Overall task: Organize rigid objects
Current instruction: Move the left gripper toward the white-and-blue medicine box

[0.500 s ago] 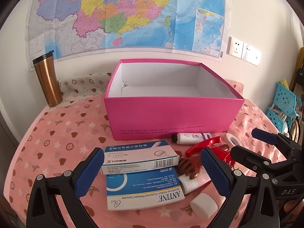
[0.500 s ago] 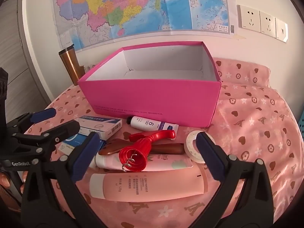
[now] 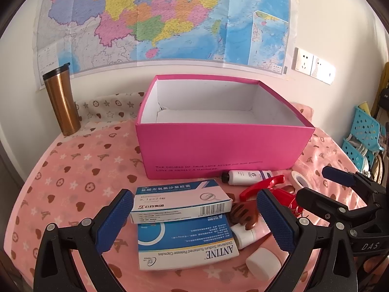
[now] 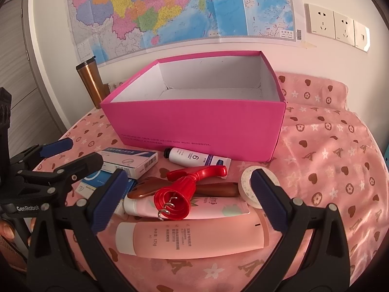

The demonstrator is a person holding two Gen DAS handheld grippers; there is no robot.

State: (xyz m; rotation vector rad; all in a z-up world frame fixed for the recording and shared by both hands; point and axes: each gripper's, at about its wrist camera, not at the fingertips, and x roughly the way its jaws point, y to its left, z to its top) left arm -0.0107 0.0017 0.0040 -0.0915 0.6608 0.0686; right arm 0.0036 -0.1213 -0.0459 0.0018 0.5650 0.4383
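An open, empty pink box (image 3: 218, 150) (image 4: 194, 121) stands on the pink bedspread. In front of it lie two medicine boxes, a white-and-blue one (image 3: 180, 200) (image 4: 128, 158) stacked on a blue ANTINE one (image 3: 184, 243), a small white bottle (image 3: 245, 177) (image 4: 194, 158), a red handled tool (image 4: 184, 189), a brown wooden piece (image 3: 243, 215) (image 4: 150, 188), two pink tubes (image 4: 189, 236) and a tape roll (image 4: 250, 187). My left gripper (image 3: 194, 221) is open above the medicine boxes. My right gripper (image 4: 187, 199) is open above the red tool and tubes.
A copper tumbler (image 3: 62, 99) (image 4: 88, 82) stands at the back left by the wall. A map (image 3: 158, 17) hangs behind the box. Blue plastic baskets (image 3: 362, 136) sit off the bed's right side. Wall sockets (image 4: 338, 26) are at the upper right.
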